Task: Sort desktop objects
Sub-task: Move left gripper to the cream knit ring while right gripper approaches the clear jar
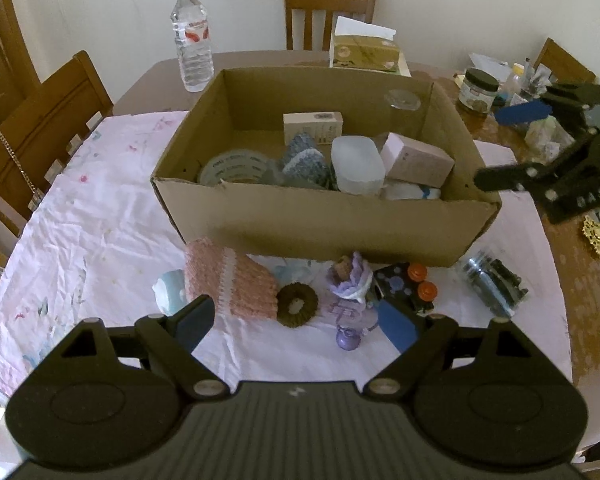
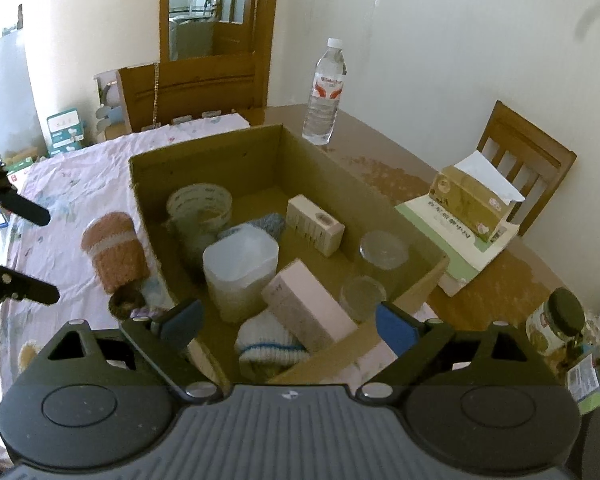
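Above the cardboard box (image 2: 400, 280), my right tool (image 2: 288, 328) hangs spread wide, grasping nothing. Meanwhile my left tool (image 1: 296, 320) gapes empty over the tabletop's brown scrunchie (image 1: 297, 305).

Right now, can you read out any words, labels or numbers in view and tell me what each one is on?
None is legible.
Clear plastic water bottle: red label, blurred.
Gold tissue box: print too small.
Green-edged booklet: characters blurred.
Roll of clear tape: repeated print unreadable.
Beige carton: tiny print.
Black-lidded jar: label blurred.
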Tool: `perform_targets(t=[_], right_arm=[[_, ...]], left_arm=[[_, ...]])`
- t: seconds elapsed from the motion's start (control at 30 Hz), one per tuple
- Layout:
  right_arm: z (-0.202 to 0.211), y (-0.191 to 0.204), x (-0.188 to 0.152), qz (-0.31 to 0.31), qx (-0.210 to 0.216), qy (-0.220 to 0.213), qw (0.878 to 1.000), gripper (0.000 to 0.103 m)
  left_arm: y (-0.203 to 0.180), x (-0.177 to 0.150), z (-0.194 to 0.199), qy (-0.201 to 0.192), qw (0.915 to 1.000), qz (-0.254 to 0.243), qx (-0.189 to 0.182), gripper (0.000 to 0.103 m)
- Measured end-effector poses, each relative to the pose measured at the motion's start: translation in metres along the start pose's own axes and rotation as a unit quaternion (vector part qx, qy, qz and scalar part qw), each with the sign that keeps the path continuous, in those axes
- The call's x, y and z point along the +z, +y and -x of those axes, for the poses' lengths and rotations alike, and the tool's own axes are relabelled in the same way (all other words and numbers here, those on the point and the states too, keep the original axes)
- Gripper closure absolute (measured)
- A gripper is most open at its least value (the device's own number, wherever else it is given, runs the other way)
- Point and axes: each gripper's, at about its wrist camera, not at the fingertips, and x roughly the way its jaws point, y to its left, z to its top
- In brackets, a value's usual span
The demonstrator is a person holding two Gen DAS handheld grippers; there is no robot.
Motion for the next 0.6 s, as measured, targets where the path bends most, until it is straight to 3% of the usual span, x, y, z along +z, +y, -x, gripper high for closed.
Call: perform_targets(t=[0.27,0.6], right_arm=[[0.014,0.003,-0.027,0.005,0.024,0.011,1.0,0.0],[-0.019,0.015,-0.061,0.002,0.078,0.074,0.994,0.0]], left_arm=[[-0.002,-0.008,0.0,0.004,1.0,0.006,-0.002,0.014],[-0.003,-0.018,-0.004,0.017,0.9997,0.019,-0.006,0.014]])
